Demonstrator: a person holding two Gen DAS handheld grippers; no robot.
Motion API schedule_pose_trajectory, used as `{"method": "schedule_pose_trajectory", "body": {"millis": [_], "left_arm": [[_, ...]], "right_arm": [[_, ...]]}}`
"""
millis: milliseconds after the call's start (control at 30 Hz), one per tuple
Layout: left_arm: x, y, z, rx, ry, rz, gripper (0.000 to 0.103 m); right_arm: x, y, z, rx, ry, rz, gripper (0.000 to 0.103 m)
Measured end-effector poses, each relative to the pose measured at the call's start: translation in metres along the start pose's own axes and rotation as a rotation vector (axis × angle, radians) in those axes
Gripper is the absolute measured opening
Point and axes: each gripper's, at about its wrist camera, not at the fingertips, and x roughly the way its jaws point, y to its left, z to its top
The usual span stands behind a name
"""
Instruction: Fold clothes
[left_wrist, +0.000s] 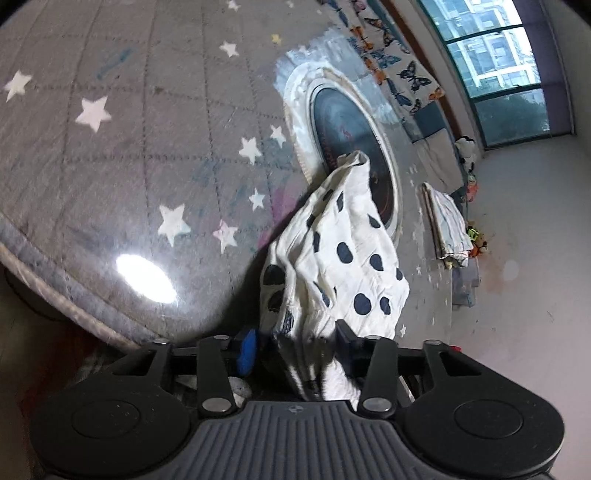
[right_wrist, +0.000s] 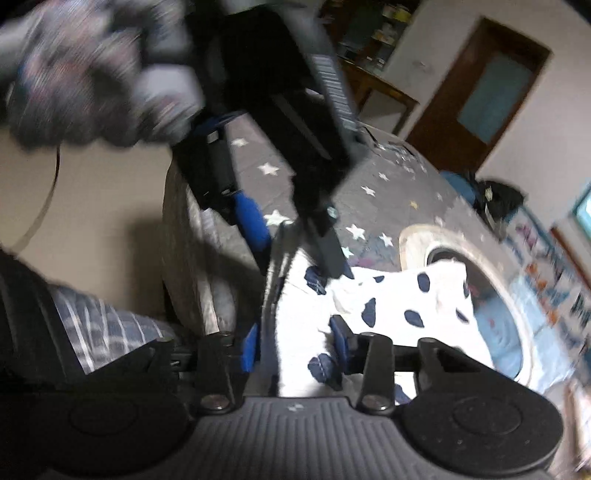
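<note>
Two grippers, left (left_wrist: 295, 343) and right (right_wrist: 295, 343), each pinch one polka-dot cloth (left_wrist: 343, 254); one folded pile (left_wrist: 448, 225) nearby.

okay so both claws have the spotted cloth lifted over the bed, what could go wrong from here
1. The left claw holds a bunched edge of the polka-dot cloth, so the fold could come out creased.
2. The cloth's loose end hangs over the round cushion and may snag or land unevenly on it.
3. In the right wrist view, the right claw is close to the left one, so they might bump together.
</note>
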Motion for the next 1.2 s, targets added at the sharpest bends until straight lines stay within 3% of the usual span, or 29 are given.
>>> {"method": "schedule_pose_trajectory", "body": {"millis": [200,367,467,633,833,900,967,1067,1200], "left_arm": [[-0.005,0.007,-0.007,0.031,-0.065,-0.029,0.070],[0.001,0.013,-0.018,0.027,-0.088,-0.063,0.071],[0.005,0.011,-0.020,0.031,-0.097,-0.066,0.064],[0.005,0.014,-0.013,-0.038,-0.064,-0.077,0.029],[0.000,0.012,-0.004,-0.129,-0.050,-0.105,0.027],[-0.001,0.008,-0.002,-0.132,-0.054,-0.110,0.027],[-0.001,0.007,0.000,-0.129,-0.057,-0.110,0.027],[0.002,0.010,0.002,-0.120,-0.055,-0.117,0.028],[0.003,0.013,-0.001,-0.068,-0.085,-0.132,0.045]], "right_arm": [[-0.010,-0.032,-0.001,0.206,-0.025,0.081,0.033],[-0.009,-0.026,-0.001,0.226,-0.021,0.089,0.033],[-0.008,-0.023,0.000,0.208,-0.022,0.076,0.034],[-0.011,-0.007,0.004,0.090,-0.041,-0.004,0.047],[-0.007,0.014,0.011,-0.036,-0.072,-0.092,0.055],[-0.001,0.016,0.010,-0.046,-0.064,-0.123,0.051],[0.003,0.018,0.007,-0.061,-0.064,-0.159,0.040],[0.001,0.012,0.006,-0.031,-0.068,-0.148,0.032],[0.000,-0.002,0.009,0.038,-0.083,-0.108,0.026]]}}
